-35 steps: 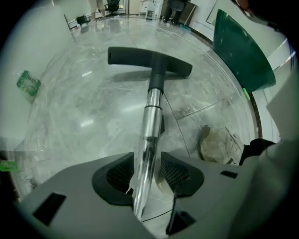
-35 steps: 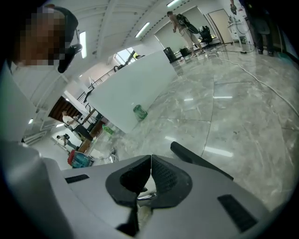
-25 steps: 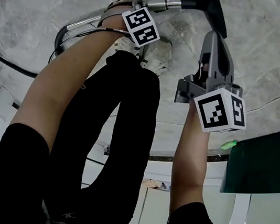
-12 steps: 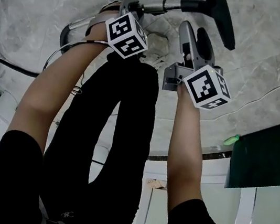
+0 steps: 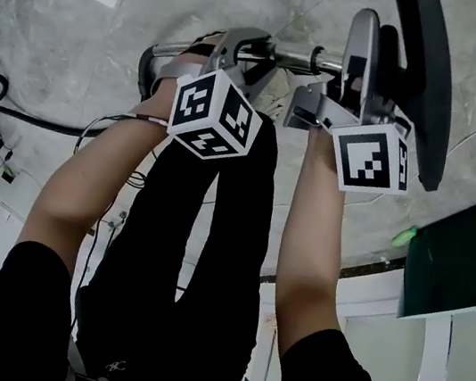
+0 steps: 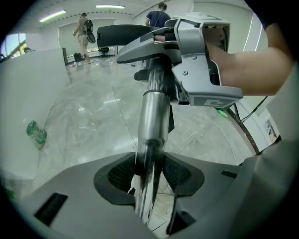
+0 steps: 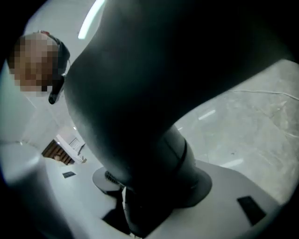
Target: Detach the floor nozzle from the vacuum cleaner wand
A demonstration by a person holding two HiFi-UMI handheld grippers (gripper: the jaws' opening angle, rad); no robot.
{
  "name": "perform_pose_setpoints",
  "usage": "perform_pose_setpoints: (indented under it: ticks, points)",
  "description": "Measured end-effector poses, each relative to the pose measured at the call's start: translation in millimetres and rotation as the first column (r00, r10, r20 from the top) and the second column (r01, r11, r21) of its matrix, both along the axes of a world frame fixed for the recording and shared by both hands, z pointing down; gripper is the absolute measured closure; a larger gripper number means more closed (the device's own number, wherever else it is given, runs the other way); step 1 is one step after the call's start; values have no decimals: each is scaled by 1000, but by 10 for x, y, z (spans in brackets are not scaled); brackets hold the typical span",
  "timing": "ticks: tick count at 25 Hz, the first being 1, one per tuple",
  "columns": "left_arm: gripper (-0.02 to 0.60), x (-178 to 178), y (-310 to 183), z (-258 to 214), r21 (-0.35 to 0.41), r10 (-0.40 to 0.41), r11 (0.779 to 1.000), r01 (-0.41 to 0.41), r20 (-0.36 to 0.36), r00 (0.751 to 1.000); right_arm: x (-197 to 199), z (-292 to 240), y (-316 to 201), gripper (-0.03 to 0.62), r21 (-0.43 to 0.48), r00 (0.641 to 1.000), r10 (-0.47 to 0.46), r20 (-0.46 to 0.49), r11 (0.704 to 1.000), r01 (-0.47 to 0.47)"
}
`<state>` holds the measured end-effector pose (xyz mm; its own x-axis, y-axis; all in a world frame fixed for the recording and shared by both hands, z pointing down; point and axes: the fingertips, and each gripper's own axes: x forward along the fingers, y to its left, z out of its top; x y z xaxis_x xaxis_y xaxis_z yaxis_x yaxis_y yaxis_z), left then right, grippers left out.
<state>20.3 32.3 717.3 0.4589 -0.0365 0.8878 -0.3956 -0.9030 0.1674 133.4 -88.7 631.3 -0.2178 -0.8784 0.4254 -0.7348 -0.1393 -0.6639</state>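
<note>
The chrome wand [image 5: 287, 56] runs level across the top of the head view and ends in the black floor nozzle [image 5: 425, 72], which hangs off the floor. My left gripper [image 5: 241, 47] is shut on the wand [image 6: 152, 116], whose tube passes between its pads [image 6: 175, 170]. My right gripper [image 5: 380, 32] stands wide open at the joint, with the nozzle's thick black neck [image 7: 149, 140] between its jaws. That dark neck fills the right gripper view and hides the far pad. In the left gripper view, the right gripper's grey body [image 6: 201, 65] sits over the wand's end below the nozzle [image 6: 121, 32].
The person's black-clad legs [image 5: 201, 251] stand right under both grippers on the grey marble floor. A black cable [image 5: 16, 112] lies at the left. A dark green-topped white table [image 5: 461, 259] stands at the right. Two people [image 6: 84, 28] walk far off.
Both grippers have risen towards the camera, and the wand and nozzle came up off the floor. The right gripper, apart from the nozzle before, now stands open around its neck.
</note>
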Motion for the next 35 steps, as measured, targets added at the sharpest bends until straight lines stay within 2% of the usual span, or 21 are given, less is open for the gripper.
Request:
perform_pose_setpoints:
  ticks: [1,2,3,7,10,13,17,20,23,26,30,33,35]
  points:
    - [405,48,18,-88,-2,4,1000,-4,-17,1000,35,-111,15,362,12,1000,-7,14,1000,6]
    - [405,82,27,-151,-10,9,1000,-9,-31,999,64,-188,36,477,14,1000,-7,30,1000,7]
    - [405,107,32,-189,-24,16,1000,-17,-44,999,84,-238,52,495,11,999,-4,43,1000,3]
    - [405,279,78,-300,-89,33,995,-42,-95,995,218,-399,118,499,6,999,6,46,1000,-7]
    - [403,372,65,-385,-82,30,996,-44,-164,986,277,-494,125,499,20,998,-2,65,1000,0]
    - [403,406,46,-388,-78,66,993,-85,-214,975,256,-531,102,499,18,994,-9,113,1000,7]
    - [400,470,26,-337,-44,136,988,-150,-235,962,271,-509,90,499,-21,991,12,130,1000,-9]
    - [402,534,67,-237,-37,197,977,-209,-211,957,217,-558,51,499,-26,989,1,151,1000,2]
    - [505,560,196,-234,-101,256,953,-286,-236,937,206,-532,40,499,-49,988,6,155,999,2]
    - [522,554,322,-280,-186,292,916,-355,-295,910,174,-510,31,499,-48,987,-19,162,998,27]
    - [523,450,449,-394,-311,254,874,-374,-363,896,12,-493,16,499,-18,969,-97,228,994,103]
    - [523,331,538,-502,-404,214,825,-395,-423,880,-195,-510,7,499,48,936,-196,292,981,190]
    - [523,316,599,-695,-466,180,774,-429,-488,854,-321,-701,-20,499,137,900,-299,317,953,269]
